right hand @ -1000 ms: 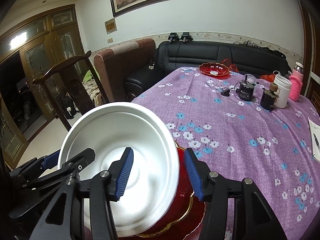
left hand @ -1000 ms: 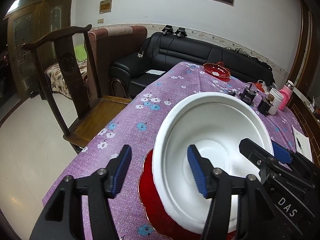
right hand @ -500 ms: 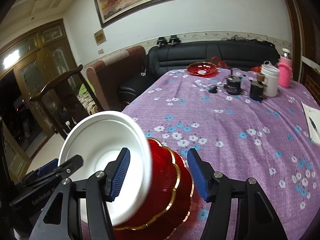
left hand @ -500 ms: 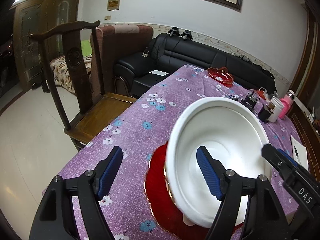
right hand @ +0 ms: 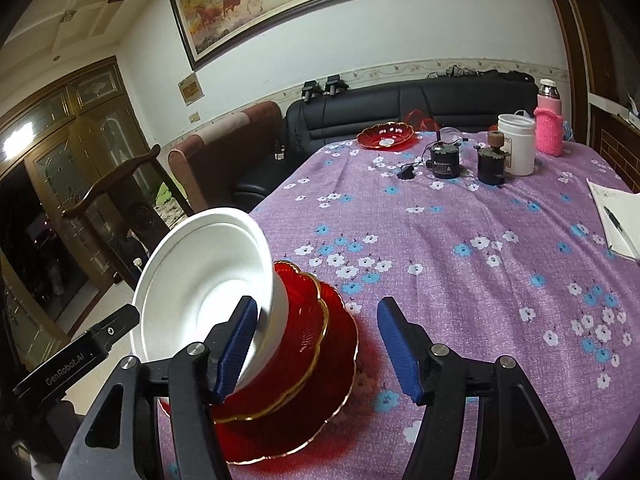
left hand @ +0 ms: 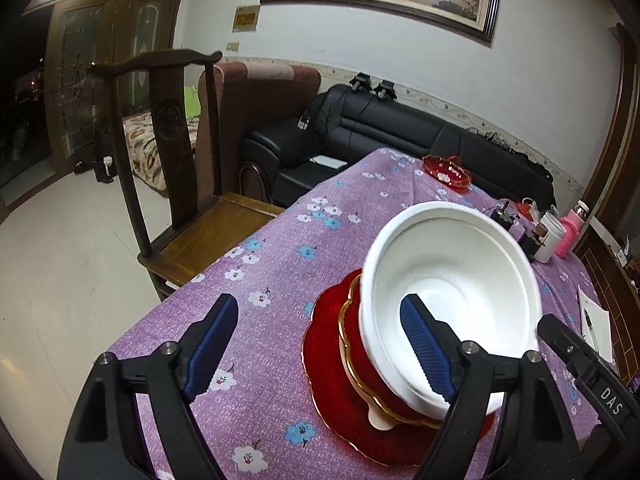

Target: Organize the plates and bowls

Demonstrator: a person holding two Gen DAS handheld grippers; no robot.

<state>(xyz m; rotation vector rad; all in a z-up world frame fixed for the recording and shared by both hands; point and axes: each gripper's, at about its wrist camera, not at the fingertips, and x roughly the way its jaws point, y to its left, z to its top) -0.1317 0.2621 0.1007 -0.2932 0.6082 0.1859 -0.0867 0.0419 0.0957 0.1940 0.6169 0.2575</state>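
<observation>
Smooth round white bowl (left hand: 452, 280) atop ribbed, scalloped red plates (right hand: 320, 392).

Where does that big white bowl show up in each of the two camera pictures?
Left wrist view: the white bowl sits right of centre, stacked on red dishes, behind the right finger.
Right wrist view: the white bowl sits lower left, on the same red stack, behind the left finger.
Shared landmark: the far red dish near the black sofa.

Table under purple flowered cloth (right hand: 460, 280); bore red plate (right hand: 320, 420) near front edge, red dish (right hand: 386, 136) at far end, white tub (right hand: 516, 144), notebook (right hand: 616, 216) at right.
</observation>
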